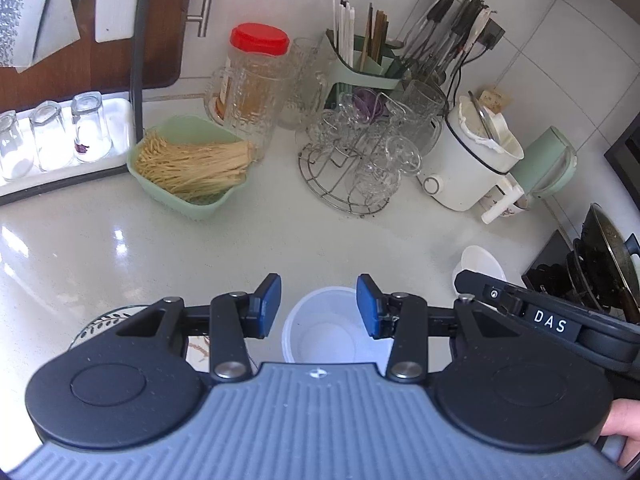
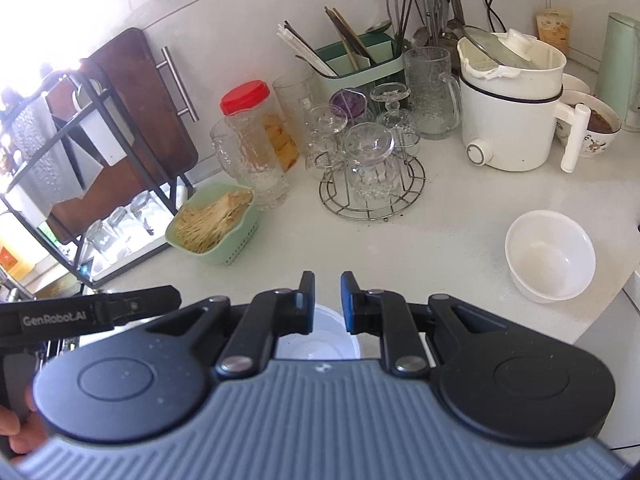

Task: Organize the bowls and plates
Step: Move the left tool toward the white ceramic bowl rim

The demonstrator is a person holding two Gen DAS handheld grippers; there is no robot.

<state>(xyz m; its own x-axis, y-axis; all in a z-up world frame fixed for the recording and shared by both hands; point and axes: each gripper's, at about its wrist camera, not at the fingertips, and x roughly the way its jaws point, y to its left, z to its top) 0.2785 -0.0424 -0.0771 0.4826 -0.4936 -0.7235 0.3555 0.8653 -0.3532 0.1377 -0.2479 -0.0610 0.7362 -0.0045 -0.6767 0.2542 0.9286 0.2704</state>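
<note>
Left hand-held gripper [image 1: 319, 306]: released, jaws spread wide above a translucent bowl [image 1: 326, 326]; nothing is grasped
Right hand-held gripper [image 2: 327, 298]: jaws parted by a narrow gap, empty; the same translucent bowl is seen below it
White bowl [image 2: 550, 256]: placed upright on the surface [image 2: 420, 248], well apart to the right, near the cooker [image 2: 516, 120]
Plate [image 1: 100, 326]: patterned rim seen at lower left, mostly hidden by the left gripper
Risk, collision: both grippers are held over one bowl; contact between them is judged likely if both are lowered
Risk, slip: a thin smooth rim may be tipped by an off-centre pinch
Risk, glassware: the glass rack [image 2: 372, 168] stands near; a wide swing could strike it
</note>
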